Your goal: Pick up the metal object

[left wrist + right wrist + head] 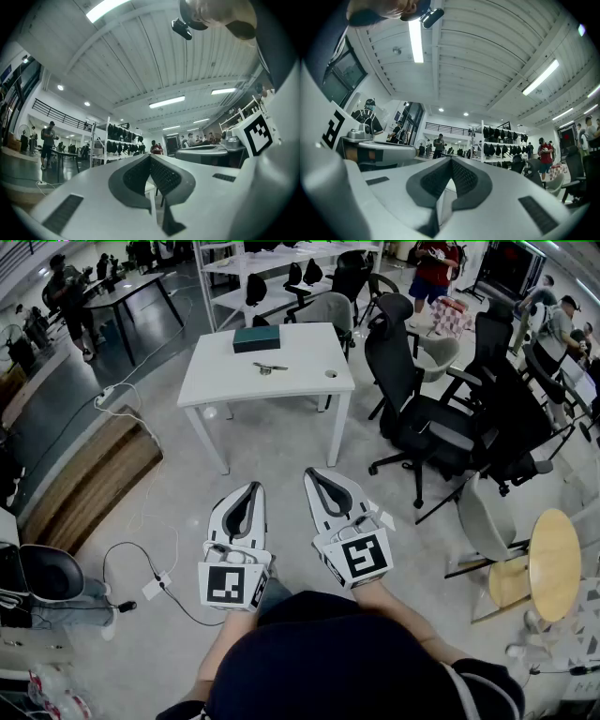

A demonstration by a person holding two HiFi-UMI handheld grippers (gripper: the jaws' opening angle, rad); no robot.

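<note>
While the white left gripper [254, 487] and the white right gripper [313, 473] hang side by side over the pale grey floor [281, 442], the small silvery metal object [270, 367] is well away from both. It's lying on the white rectangular bench [225, 381], near a flat dark green box [256, 338]. Both sets of fingers are pressed fully together with nothing in them. Black office chairs [412, 399] crowd the bench's right.
</note>
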